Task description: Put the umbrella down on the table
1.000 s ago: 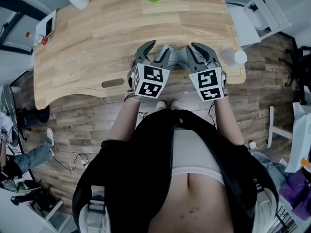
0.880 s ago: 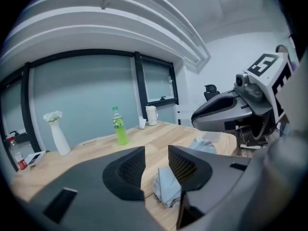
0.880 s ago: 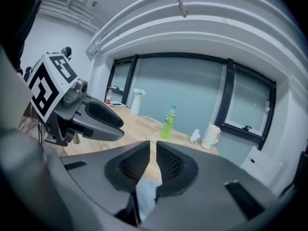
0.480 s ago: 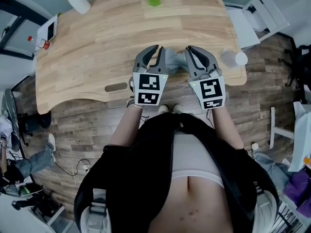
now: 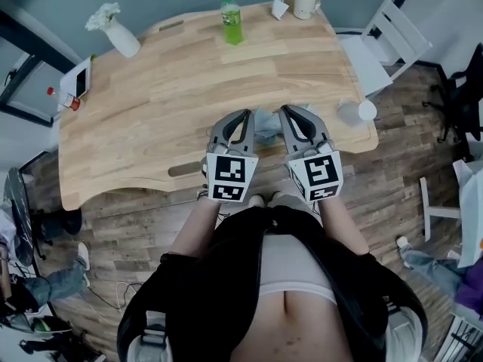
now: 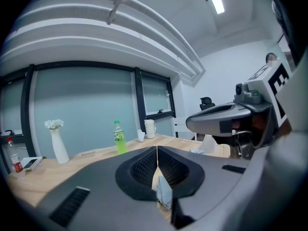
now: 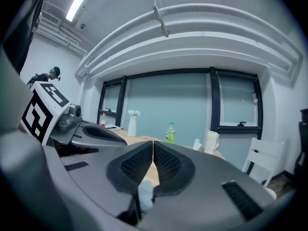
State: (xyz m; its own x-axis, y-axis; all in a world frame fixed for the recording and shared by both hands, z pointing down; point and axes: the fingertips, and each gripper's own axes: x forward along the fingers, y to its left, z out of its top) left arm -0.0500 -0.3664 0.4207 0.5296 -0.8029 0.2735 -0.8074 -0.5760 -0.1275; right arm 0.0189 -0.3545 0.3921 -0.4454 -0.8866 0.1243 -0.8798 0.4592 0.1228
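My left gripper (image 5: 243,117) and right gripper (image 5: 287,112): jaws pressed together, each pinching the umbrella (image 5: 266,127) by its fabric | umbrella over table (image 5: 151,104) near edge, not released | remaining, I judge: lower, let go.

Nothing here can be read as words or numbers. The green bottle (image 5: 232,21) at the far edge of the surface (image 5: 151,111) has a label, too small to make out. The cube (image 5: 230,177) on the left hand-held gripper (image 5: 243,115), like that on the right hand-held gripper (image 5: 287,111), shows only black-and-white square patterns.
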